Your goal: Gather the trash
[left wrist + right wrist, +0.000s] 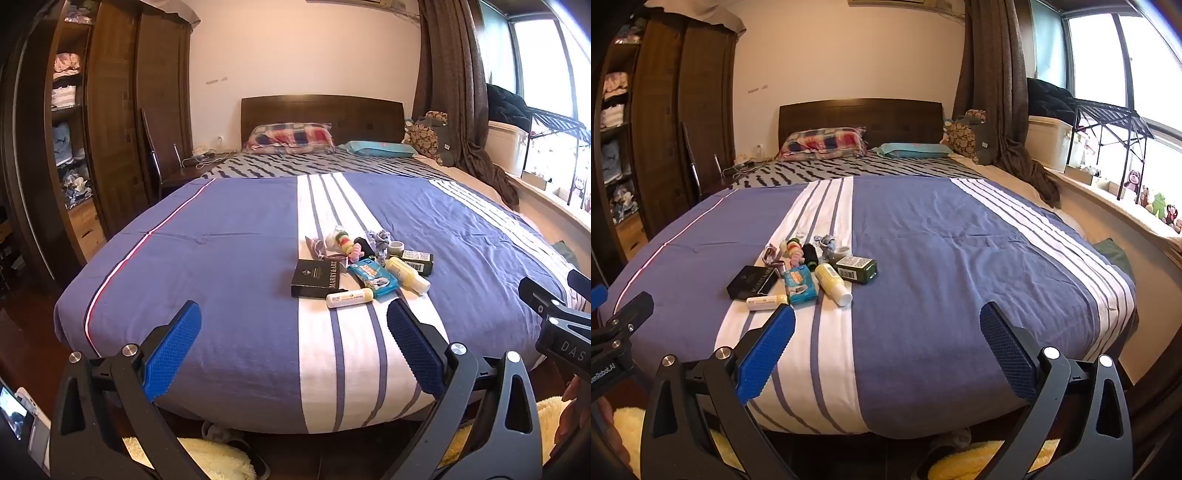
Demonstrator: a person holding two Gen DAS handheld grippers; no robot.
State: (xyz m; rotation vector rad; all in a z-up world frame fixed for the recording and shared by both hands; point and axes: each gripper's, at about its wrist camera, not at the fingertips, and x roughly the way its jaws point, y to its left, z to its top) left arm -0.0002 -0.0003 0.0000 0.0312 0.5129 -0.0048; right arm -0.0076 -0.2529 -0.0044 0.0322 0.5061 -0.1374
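plastic and card make up most of the trash pile [364,264] on the bed's [221,258] white stripe, light and rigid we judge (the yellow bottle [406,275] may slip), so with left gripper [293,341] and right gripper [886,343] both spread wide and empty we'd grasp each across its narrow middle

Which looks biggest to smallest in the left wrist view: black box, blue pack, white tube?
1. black box
2. blue pack
3. white tube
The tube lies nearest the camera yet looks smallest.
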